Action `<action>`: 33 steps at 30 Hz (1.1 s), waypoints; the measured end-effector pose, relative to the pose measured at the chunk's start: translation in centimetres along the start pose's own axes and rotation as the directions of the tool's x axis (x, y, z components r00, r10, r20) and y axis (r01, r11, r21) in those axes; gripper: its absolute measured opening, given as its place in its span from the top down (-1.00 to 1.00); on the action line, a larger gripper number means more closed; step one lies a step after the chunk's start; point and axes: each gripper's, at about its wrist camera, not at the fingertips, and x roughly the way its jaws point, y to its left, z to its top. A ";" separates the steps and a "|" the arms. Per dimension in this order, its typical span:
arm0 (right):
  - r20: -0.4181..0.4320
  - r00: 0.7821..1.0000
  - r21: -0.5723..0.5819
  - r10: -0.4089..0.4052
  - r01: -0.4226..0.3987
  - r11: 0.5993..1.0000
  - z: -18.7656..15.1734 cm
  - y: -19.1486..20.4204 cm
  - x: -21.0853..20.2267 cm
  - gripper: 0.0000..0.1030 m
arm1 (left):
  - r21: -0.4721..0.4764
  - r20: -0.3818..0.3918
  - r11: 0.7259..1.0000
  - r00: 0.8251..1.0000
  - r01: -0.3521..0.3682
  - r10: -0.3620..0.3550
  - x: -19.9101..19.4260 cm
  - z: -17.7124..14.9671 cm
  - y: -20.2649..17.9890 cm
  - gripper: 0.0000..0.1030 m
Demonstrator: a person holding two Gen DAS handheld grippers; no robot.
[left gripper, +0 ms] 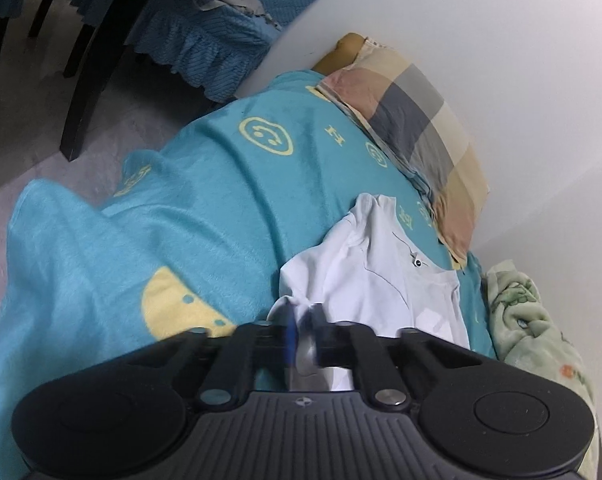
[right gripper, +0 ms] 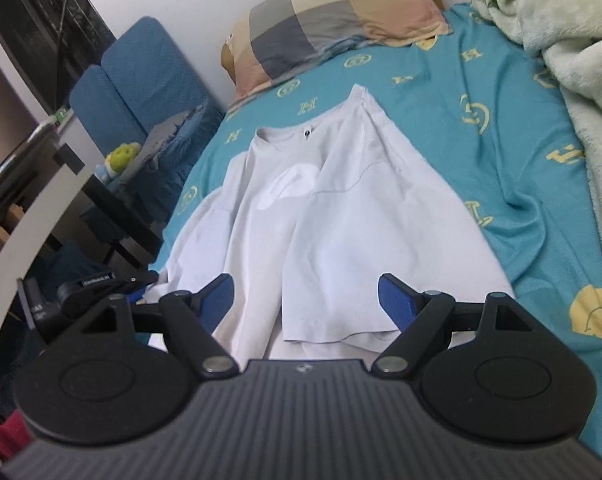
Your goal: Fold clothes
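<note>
A white T-shirt lies flat on the teal bed cover, collar toward the pillow, with its right side folded over the middle. My right gripper hangs just above the shirt's bottom hem, blue pads wide open, and cloth lies under the gap without being pinched. In the left wrist view the same T-shirt stretches away from my left gripper. Its blurred fingers are pressed together on a bunched corner of the white cloth at the shirt's near left edge.
A checked pillow lies at the head of the bed against the white wall. A pale green fleece blanket is heaped along the right side. Blue padded chairs and a dark table stand off the left edge.
</note>
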 end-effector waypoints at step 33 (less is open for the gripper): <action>-0.013 0.995 -0.056 -0.100 0.099 0.994 1.2 -0.2 6.4 -0.57 | 0.123 0.060 0.936 0.944 -0.331 0.326 7.9 16.4 1.7 0.36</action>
